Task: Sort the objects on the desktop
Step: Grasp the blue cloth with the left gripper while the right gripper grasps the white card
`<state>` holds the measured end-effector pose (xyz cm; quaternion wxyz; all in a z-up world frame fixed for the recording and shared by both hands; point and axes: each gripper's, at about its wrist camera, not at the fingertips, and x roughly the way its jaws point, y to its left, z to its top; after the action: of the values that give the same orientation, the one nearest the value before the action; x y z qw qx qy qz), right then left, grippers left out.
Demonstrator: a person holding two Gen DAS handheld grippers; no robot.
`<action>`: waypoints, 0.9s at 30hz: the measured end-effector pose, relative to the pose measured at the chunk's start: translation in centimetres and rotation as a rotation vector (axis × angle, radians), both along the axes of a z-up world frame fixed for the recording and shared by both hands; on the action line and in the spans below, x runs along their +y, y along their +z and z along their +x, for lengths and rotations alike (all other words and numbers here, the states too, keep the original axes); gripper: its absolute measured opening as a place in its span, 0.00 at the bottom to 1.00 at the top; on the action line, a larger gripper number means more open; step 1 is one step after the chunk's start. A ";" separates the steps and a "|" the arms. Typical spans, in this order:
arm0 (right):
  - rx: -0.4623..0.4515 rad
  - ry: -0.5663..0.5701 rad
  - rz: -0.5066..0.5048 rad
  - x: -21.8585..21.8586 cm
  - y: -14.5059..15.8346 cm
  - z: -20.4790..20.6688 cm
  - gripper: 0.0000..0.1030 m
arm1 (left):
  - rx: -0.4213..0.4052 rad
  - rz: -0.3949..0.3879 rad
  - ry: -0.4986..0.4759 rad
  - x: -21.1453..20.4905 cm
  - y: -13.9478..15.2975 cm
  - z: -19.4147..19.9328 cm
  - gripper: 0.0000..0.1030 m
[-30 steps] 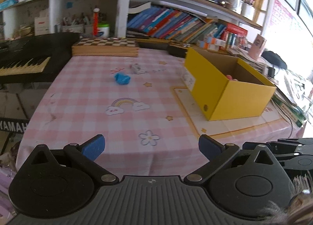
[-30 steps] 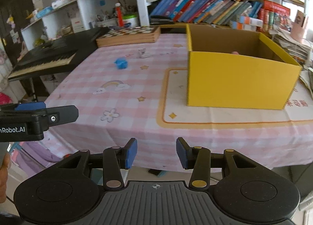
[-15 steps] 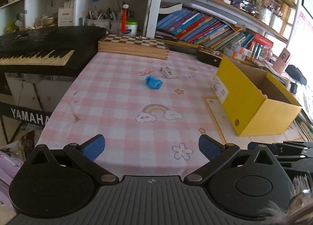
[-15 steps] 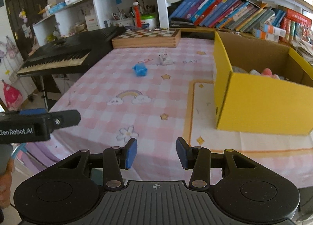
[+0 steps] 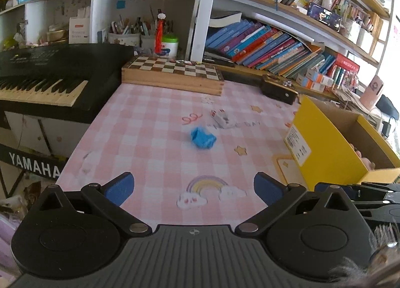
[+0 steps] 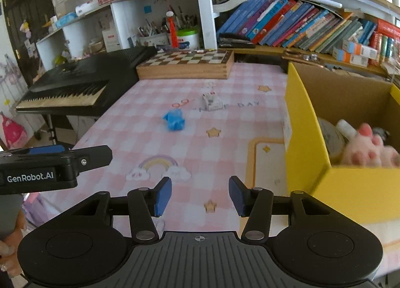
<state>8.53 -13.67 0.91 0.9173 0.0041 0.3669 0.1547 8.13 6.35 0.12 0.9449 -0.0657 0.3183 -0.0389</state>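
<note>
In the right wrist view the yellow box (image 6: 310, 138) runs off the right edge, so its far side is unseen. Inside it, a pink plush toy (image 6: 367, 150) is blurred and half hidden by the box wall. Beyond the blue toy (image 6: 174, 120), the small white object (image 6: 212, 102) is too blurred to identify.
</note>
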 end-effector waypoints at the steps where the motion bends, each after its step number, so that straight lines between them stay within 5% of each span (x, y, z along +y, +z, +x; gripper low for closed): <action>1: -0.001 0.003 0.001 0.1 0.0 0.5 0.50 | 0.002 0.001 0.001 0.0 0.0 0.4 1.00; 21: 0.039 -0.077 0.043 1.3 -1.3 12.6 0.50 | 0.078 0.082 -0.053 -1.9 -2.9 10.3 0.97; 27: 0.042 -0.052 0.022 2.3 -1.6 16.0 0.50 | 0.094 0.117 -0.101 -3.2 -4.7 13.5 0.73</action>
<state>24.49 -11.40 -0.72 0.9130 0.0271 0.3842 0.1349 21.60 3.12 -4.63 0.9280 0.0039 0.3670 -0.0646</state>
